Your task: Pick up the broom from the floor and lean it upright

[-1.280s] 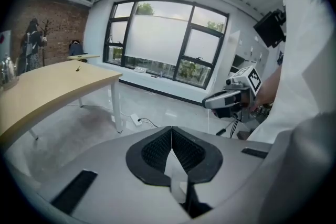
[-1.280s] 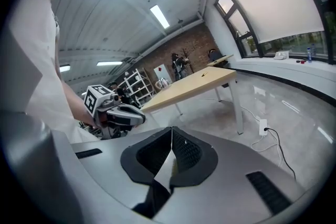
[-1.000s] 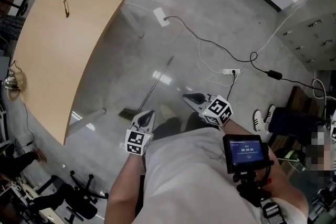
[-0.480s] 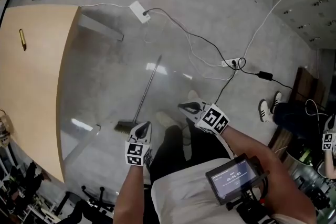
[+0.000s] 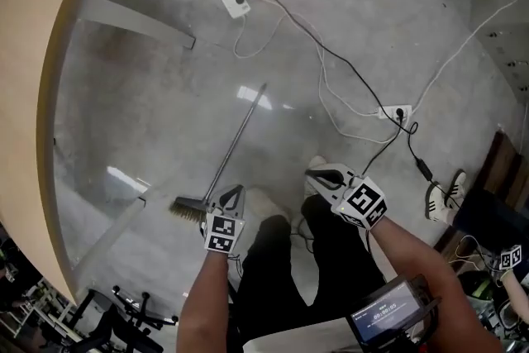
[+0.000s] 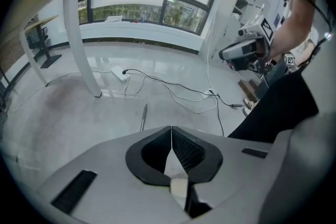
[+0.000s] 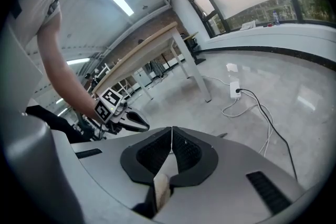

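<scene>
Broom is flat on the grey floor, not lifted, nothing on it. Thin, straight, metal-looking handle with a small dark brush head and pale bristles. In the head view it runs diagonally: free end up-right, brush head down-left, nearest the person. The head sits near the table leg without touching it. The left gripper view shows only the handle's far end, lying on the floor.
</scene>
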